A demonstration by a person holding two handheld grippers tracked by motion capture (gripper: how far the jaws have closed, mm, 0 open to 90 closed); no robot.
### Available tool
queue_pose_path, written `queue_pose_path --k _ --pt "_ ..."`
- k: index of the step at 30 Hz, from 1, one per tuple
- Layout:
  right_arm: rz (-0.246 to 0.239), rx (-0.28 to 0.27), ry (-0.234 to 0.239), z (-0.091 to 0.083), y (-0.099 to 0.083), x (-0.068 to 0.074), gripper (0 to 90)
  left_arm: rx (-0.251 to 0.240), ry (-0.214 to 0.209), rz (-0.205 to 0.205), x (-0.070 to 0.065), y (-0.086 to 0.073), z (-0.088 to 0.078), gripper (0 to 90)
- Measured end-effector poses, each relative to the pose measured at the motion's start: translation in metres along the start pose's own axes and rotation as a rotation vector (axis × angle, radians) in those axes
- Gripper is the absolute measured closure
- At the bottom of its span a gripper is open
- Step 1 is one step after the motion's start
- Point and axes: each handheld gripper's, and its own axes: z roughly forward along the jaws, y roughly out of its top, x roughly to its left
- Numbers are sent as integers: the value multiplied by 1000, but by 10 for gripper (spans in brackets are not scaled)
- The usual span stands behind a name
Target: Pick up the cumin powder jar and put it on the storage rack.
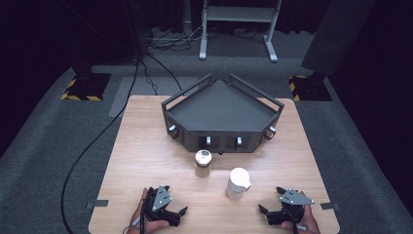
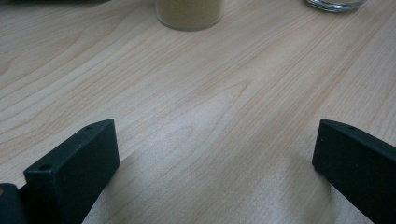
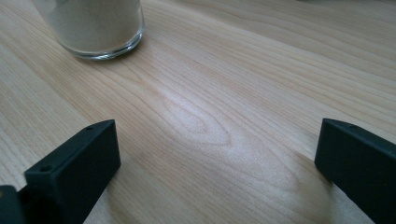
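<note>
Resting released on the near worktop (image 1: pixel 146 141): left gripper (image 1: pixel 181 212), right gripper (image 1: pixel 262 209). Standing mid-worktop between them: white-lidded jar (image 1: pixel 237 183), metal-lidded jar (image 1: pixel 203 163). No legible writing. High view alone showing dark tray (image 1: pixel 221 114) beyond.

We see table (image 1: pixel 146 146) pale wood, smooth matt grain; jar (image 3: pixel 95 28) clear glossy glass; white-lidded container (image 1: pixel 238 183) matt; tray (image 1: pixel 221 109) dark matt metal; floor (image 1: pixel 48 146) rough grey carpet.
</note>
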Motion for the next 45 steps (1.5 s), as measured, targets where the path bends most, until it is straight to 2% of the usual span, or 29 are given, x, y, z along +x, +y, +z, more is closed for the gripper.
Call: queue_pose_path --k 8,12,17,25,30,33,35,40,45 --pt "-1 0 1 0 0 0 0 11 16 -12 -2 3 -1 6" --pt "-1 0 2 0 0 -1 0 -19 15 -43 1 0 -3 6" --pt "-1 0 2 0 0 0 0 -39 15 -34 -1 2 -4 7" --pt "0 0 1 0 0 0 0 -67 5 -52 4 17 -7 6" --pt "1 0 0 0 0 0 0 -73 3 -21 5 29 -3 7" --pt "1 1 0 0 0 0 0 -73 2 -24 6 33 -1 6" --pt "2 1 -1 0 0 0 0 -78 -3 -7 9 40 2 6" --pt "3 1 -2 0 0 0 0 -86 -11 3 12 50 7 6" --pt "3 0 -3 0 0 1 0 -93 -33 10 19 63 10 6"
